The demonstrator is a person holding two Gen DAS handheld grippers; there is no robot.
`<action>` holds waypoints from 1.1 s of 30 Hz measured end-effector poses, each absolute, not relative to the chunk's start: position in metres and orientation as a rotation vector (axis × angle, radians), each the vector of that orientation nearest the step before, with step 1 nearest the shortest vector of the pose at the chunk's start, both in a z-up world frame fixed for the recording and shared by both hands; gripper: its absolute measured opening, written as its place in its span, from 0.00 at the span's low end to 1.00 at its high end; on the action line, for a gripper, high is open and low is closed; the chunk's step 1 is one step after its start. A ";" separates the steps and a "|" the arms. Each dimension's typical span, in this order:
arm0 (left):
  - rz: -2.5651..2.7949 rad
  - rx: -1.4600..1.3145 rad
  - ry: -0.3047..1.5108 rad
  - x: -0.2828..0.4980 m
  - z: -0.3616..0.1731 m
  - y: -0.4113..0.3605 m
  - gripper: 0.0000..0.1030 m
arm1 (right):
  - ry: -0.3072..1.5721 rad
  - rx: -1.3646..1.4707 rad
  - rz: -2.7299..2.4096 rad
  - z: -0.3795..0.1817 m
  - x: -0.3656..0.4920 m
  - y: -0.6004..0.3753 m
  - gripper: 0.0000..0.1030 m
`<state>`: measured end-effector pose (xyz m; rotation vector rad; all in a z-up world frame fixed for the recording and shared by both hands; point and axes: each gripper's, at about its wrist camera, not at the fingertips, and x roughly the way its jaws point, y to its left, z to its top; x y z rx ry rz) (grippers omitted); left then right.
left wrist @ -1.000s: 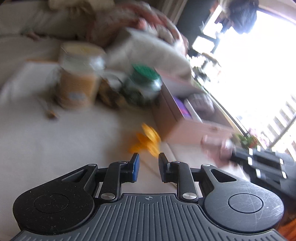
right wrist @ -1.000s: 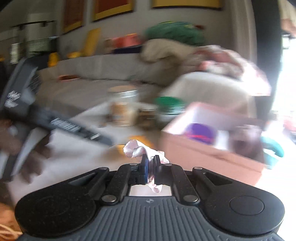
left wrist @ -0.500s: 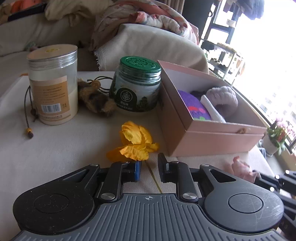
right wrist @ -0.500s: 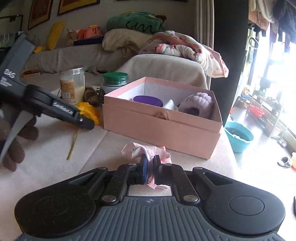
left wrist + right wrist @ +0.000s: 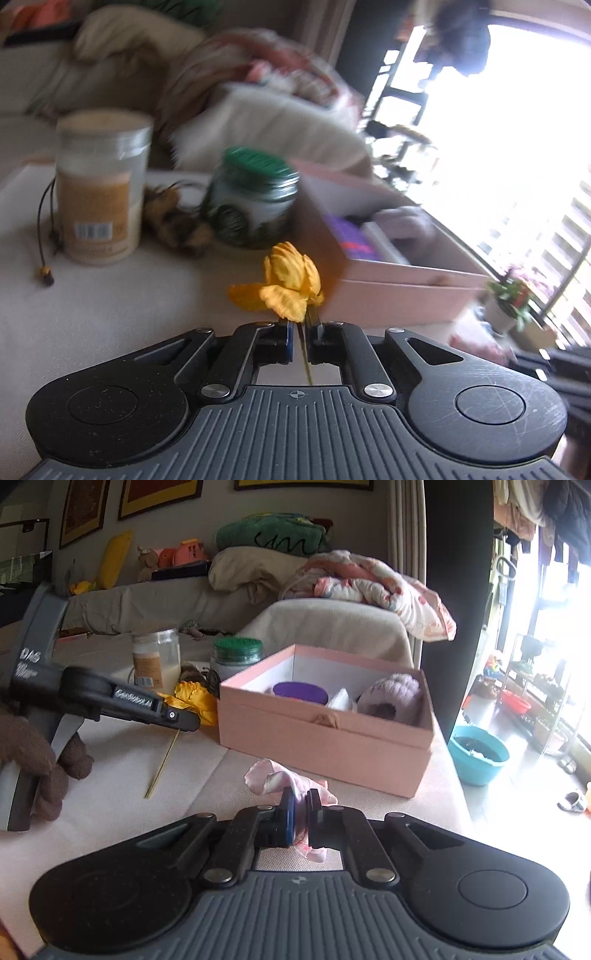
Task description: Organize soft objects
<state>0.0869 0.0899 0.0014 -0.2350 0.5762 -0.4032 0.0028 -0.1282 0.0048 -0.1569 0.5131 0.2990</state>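
Legible markings are few. The left gripper [image 5: 184,722] carries white lettering "GenRobot.AI" along its finger arm, and "DAS" on its grey handle body; smaller print beneath that cannot be read. The clear jar [image 5: 101,184] bears an orange label with a barcode; its digits and wording are blurred.

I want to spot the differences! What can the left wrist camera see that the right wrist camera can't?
Only the left wrist view shows the left gripper shut on the yellow flower by its stem, and a potted plant by the window.

Only the right wrist view shows the right gripper shut on a pink cloth flower, plus a blue basin on the floor.

Both show the pink box, the green-lidded jar and the tall jar.
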 end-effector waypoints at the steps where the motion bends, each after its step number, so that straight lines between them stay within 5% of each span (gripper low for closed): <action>1: -0.425 -0.215 0.558 0.076 0.008 0.090 0.08 | 0.506 -0.161 0.294 0.009 -0.002 -0.130 0.06; 14: -0.612 -0.168 0.453 -0.001 0.120 0.095 0.08 | 0.377 -0.121 0.253 0.066 -0.047 -0.166 0.06; 29: -0.458 0.129 0.686 0.065 -0.001 0.028 0.18 | 0.583 -0.092 0.236 -0.005 0.000 -0.153 0.06; 32: -0.435 0.127 0.710 0.074 -0.011 0.026 0.18 | 0.625 -0.060 0.234 -0.016 0.007 -0.155 0.13; 33: -0.431 0.112 0.697 0.077 -0.012 0.027 0.18 | 0.628 -0.054 0.235 -0.018 0.006 -0.156 0.22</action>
